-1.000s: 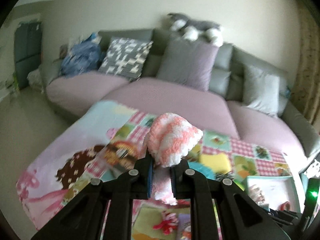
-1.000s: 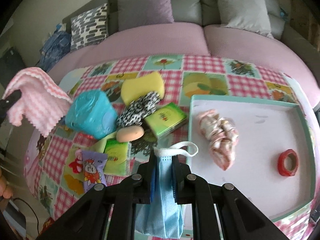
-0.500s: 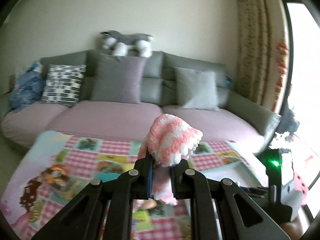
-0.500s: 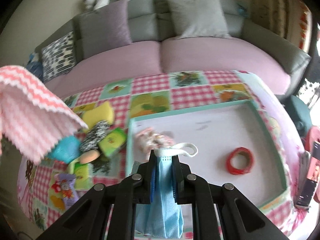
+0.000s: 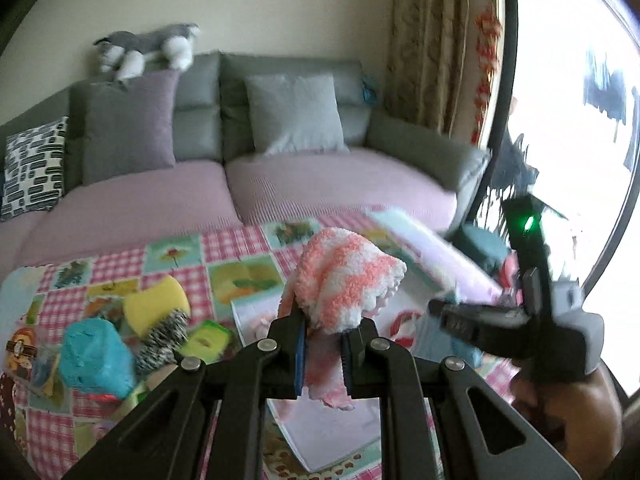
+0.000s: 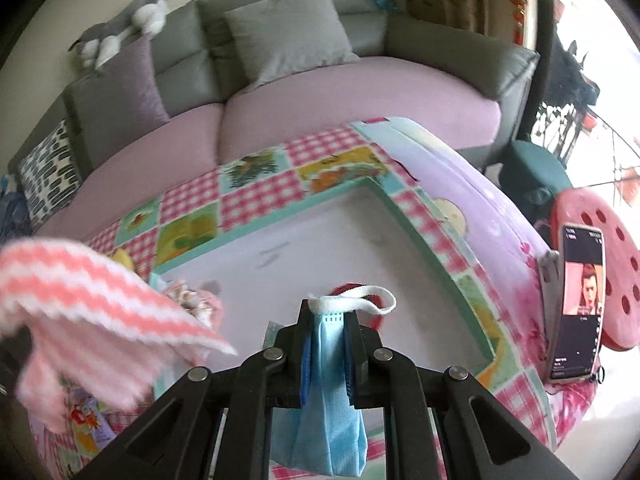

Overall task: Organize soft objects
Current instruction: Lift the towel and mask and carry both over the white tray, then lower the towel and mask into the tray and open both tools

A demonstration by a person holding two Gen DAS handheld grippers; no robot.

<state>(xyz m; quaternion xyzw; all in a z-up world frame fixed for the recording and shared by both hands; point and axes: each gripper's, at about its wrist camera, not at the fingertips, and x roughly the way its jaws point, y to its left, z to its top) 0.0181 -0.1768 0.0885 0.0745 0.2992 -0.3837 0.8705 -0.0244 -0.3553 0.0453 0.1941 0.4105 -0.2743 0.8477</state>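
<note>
My left gripper is shut on a fluffy pink-and-white striped cloth and holds it above the near left part of the white tray. The same cloth hangs at the left of the right wrist view. My right gripper is shut on a blue face mask with a white ear loop, held above the tray's near middle. A crumpled floral cloth and a red tape ring lie in the tray, partly hidden.
Left of the tray lie a yellow sponge, a teal bundle, a black-and-white roll and a green pack on the checked tablecloth. A sofa stands behind. A phone leans at the table's right edge by a red stool.
Both grippers have swung to the right, from over the pile of objects to over the tray. Each still holds its item; the pink cloth now hangs close beside the right gripper.
</note>
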